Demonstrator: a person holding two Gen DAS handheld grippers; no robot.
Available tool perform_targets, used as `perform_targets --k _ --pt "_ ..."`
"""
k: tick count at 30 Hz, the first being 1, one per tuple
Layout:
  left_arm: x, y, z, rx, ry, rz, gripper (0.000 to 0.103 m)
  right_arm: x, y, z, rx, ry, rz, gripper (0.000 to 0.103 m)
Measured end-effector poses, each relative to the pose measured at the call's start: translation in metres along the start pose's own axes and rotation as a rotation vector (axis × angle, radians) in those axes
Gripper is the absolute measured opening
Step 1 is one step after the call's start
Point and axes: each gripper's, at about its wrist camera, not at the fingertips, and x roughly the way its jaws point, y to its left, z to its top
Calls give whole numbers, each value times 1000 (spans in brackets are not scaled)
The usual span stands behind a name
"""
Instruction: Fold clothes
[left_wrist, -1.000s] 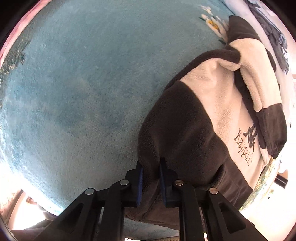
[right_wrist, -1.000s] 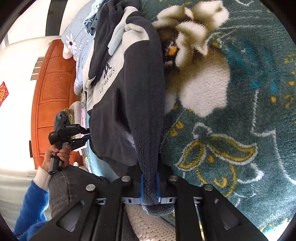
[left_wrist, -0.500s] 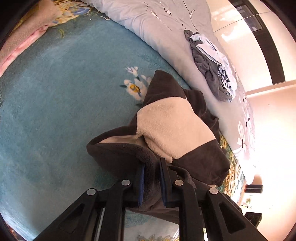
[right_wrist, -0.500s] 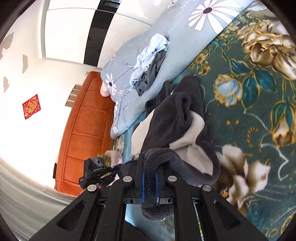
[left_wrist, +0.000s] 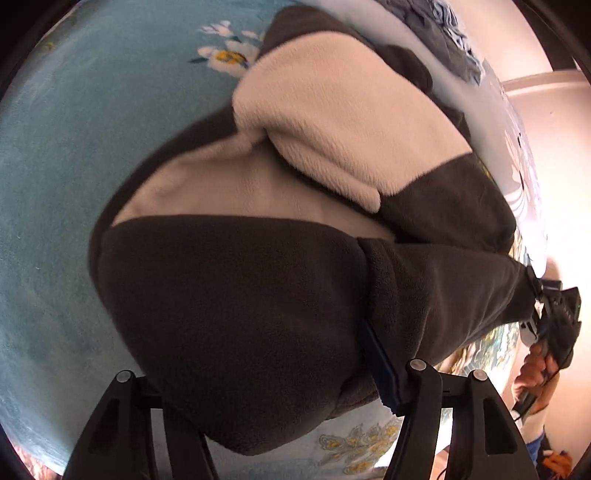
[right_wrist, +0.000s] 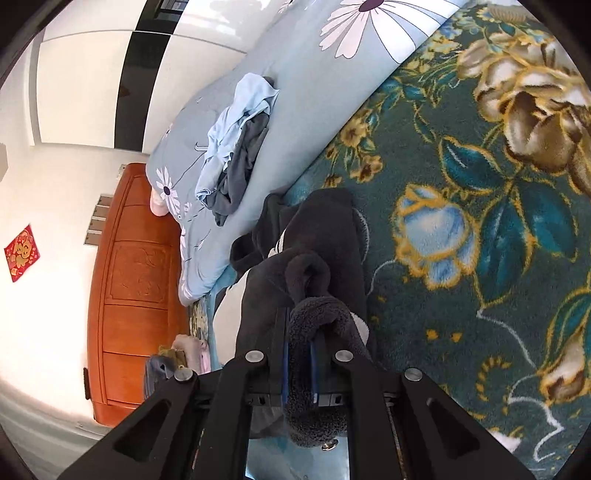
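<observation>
A dark grey and cream fleece top (left_wrist: 295, 206) lies bunched on the blue floral blanket (left_wrist: 74, 155). My left gripper (left_wrist: 266, 373) stands wide open with the fleece's dark hem draped between its fingers, one blue pad (left_wrist: 380, 362) showing. My right gripper (right_wrist: 298, 363) is shut on a thick fold of the dark fleece (right_wrist: 317, 332), which hangs over its fingers. The right gripper also shows in the left wrist view (left_wrist: 554, 317), gripping the stretched dark hem at the right.
A light blue flowered duvet (right_wrist: 295, 122) carries a pile of blue and grey clothes (right_wrist: 236, 147). An orange wooden headboard (right_wrist: 129, 280) stands by the white wall. The teal blanket with gold flowers (right_wrist: 480, 221) spreads to the right.
My left gripper has opened and let go of the fleece hem, and moved close over the top. My right gripper keeps its grip on the dark fold.
</observation>
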Motion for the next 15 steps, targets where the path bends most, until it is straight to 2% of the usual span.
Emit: perform_targets --k 3,6,9,13,15 --pt "0 -2 -5 -27 86 -84 66 2 -2 2 10 8 -2 9" --pt "-13 -2 -15 -31 128 -199 66 -6 -2 -1 4 11 9 9" --pt "-30 -8 -24 -23 107 -288 66 -16 2 -4 -4 11 27 9" --pt "-40 -14 -35 -51 74 -367 67 -24 7 -3 -18 0 22 9" --pt "-40 -17 -38 -30 65 -336 68 -25 7 -2 -14 -3 21 9"
